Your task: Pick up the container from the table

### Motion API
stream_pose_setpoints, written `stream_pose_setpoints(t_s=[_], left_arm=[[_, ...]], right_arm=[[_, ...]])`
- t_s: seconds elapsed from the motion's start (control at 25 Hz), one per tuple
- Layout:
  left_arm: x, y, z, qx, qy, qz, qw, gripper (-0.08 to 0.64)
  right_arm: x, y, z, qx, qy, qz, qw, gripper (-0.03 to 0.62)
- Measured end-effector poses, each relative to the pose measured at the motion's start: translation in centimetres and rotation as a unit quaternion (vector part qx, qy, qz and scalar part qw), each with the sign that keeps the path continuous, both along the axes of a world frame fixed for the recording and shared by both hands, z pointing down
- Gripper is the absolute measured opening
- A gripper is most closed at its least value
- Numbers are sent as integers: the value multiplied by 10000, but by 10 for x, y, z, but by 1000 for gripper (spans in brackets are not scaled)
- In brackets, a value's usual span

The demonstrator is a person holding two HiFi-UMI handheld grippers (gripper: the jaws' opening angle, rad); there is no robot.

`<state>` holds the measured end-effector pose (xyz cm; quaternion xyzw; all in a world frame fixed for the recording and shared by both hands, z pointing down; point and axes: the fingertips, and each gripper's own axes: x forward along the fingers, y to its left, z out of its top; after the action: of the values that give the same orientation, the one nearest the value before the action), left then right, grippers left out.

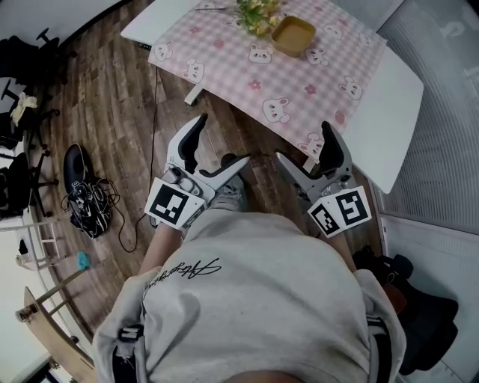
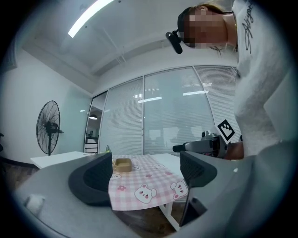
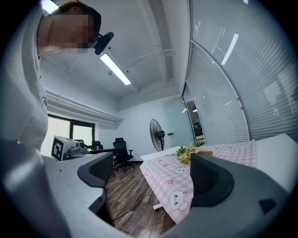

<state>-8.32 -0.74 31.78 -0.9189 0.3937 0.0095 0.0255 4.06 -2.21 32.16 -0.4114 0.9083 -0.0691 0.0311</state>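
Note:
A small tan container (image 1: 293,35) sits on the pink checked cloth (image 1: 277,75) at the far side of the white table (image 1: 389,112); the left gripper view shows the container (image 2: 123,164) far off between the jaws, and in the right gripper view only its edge (image 3: 205,153) peeps past the right jaw. My left gripper (image 1: 217,146) is held near my body, short of the table's near edge, open and empty. My right gripper (image 1: 303,149) is also open and empty, just before the table edge. From the left gripper view I see the left gripper (image 2: 146,179) open, and from the right one the right gripper (image 3: 156,179) open.
A bunch of yellow flowers (image 1: 258,15) lies beside the container. A standing fan (image 3: 157,132) and office chairs (image 3: 122,155) stand beyond the table. Black shoes and cables (image 1: 86,194) lie on the wooden floor at left. A dark bag (image 1: 415,314) sits at right.

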Motion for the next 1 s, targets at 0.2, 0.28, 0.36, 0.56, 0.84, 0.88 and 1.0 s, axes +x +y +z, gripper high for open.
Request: stream_pose_setpoints(t_s=[0.2,0.28,0.36,0.56,0.84,0.88,1.0], left_arm=[[-3,-41,4,-29,3,122,9999,442],[-5,-61,-1,-35,65,166,9998,441],[-6,-79,-4,-36,32,252,9997,441],[-10,-113,-11,4,-82,414,9991,442],[-16,-166,-11,-57,-43,658,9978,441],[-17,-173,-11,-59,-48,687,9976,442],[-19,-191,-14,-43,-62,788,9969,442]], right_arm=[[-6,-38,3,-38,-20,104,9999,502],[-6,-54,0,-32,-11,195,9998,502],[-2,-70,-5,-19,-9,328,9995,502],[-1,-99,-13,-34,-34,585,9983,502],[-9,-149,-10,-123,-40,772,9969,502],[-11,-155,-11,-120,-39,807,9967,502],[-14,-170,-16,-90,-40,907,9958,502]])
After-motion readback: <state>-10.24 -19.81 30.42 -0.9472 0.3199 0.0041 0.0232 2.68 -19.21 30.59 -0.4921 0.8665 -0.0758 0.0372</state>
